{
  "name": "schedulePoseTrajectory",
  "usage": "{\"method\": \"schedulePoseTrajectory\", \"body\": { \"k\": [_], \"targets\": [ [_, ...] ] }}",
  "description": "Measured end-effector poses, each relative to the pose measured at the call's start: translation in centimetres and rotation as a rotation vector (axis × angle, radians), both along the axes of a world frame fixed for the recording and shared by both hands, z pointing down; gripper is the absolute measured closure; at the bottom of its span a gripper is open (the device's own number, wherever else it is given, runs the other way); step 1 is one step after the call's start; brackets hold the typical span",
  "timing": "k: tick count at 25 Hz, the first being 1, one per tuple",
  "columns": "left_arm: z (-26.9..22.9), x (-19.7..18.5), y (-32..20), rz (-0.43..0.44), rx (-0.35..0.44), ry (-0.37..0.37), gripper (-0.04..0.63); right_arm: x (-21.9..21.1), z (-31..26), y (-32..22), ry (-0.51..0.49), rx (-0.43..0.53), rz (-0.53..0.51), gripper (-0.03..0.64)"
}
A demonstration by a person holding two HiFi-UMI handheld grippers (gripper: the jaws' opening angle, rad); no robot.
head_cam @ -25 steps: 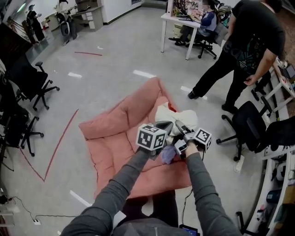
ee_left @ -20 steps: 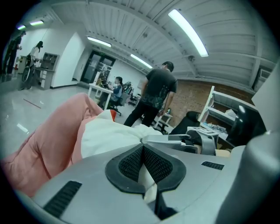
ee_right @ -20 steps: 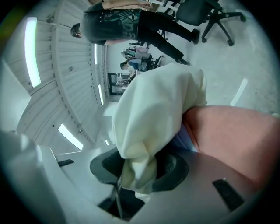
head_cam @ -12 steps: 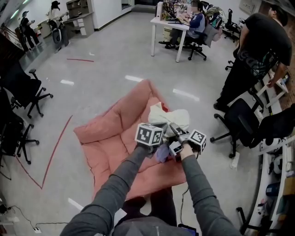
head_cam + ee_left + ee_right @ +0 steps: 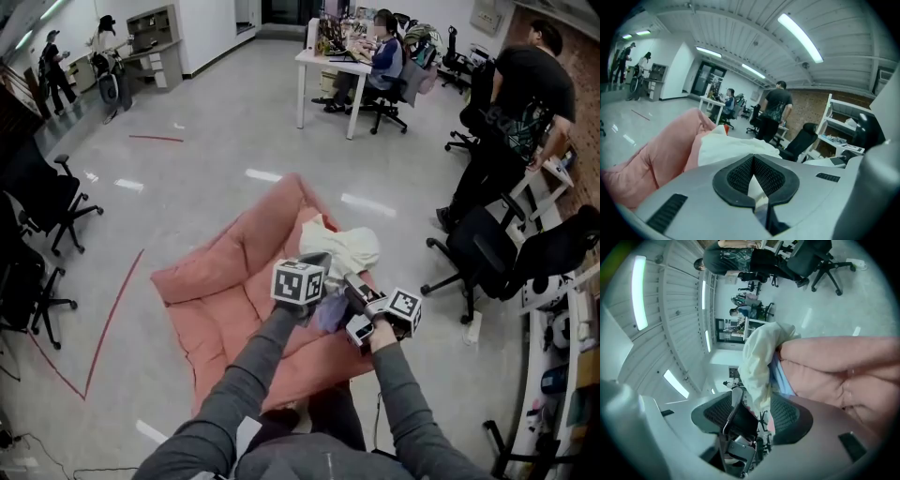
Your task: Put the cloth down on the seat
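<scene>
A cream cloth (image 5: 339,248) lies bunched on the pink cushioned seat (image 5: 225,281) on the floor. A lavender piece of fabric (image 5: 328,312) hangs between my two grippers over the seat's front part. My left gripper (image 5: 317,258) points at the cream cloth, and its pads (image 5: 740,174) meet at the tips with a pale strip of cloth pinched between them. My right gripper (image 5: 752,401) has its jaws opening wide. The cream cloth (image 5: 759,357) runs down between them without the pads pressing on it. A light-blue strip (image 5: 783,378) lies against the seat (image 5: 834,366).
A black office chair (image 5: 487,253) stands just right of the seat, and others (image 5: 47,197) at the left. A person in black (image 5: 525,103) stands at the right by white shelves. At a white desk (image 5: 342,66) farther back someone sits. Red tape (image 5: 112,309) marks the floor.
The view has tilted up, showing more of the room. Both grippers stay over the seat's front with the cloth. The person in black has walked off to the right.
</scene>
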State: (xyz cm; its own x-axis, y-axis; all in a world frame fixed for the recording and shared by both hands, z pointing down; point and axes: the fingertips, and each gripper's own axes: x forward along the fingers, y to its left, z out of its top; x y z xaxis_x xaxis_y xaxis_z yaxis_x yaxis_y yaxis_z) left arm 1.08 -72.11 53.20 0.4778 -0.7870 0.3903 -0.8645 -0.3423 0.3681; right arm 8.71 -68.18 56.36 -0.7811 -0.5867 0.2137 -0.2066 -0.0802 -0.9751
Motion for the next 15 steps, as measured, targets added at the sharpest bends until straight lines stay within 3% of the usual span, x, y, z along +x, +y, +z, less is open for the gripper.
{"method": "schedulePoseTrajectory", "body": {
  "k": [3,8,10,15],
  "targets": [
    [-1.7,-1.2,3.0,-0.048,0.052,0.047,0.588,-0.9,-2.4,2.5,0.002,0.107,-0.043,0.399],
    [-4.6,-1.9,8.5,-0.050,0.117,0.025,0.588,-2.5,-6.7,5.2,0.123,0.299,-0.016,0.410],
    [-5.4,-1.8,10.6,-0.057,0.136,0.011,0.588,-2.6,-8.4,6.5,0.181,0.398,-0.002,0.481],
    [-7.3,-0.7,15.4,-0.039,0.205,-0.039,0.588,-2.6,-10.7,11.5,0.409,0.641,-0.034,0.557]
  ]
}}
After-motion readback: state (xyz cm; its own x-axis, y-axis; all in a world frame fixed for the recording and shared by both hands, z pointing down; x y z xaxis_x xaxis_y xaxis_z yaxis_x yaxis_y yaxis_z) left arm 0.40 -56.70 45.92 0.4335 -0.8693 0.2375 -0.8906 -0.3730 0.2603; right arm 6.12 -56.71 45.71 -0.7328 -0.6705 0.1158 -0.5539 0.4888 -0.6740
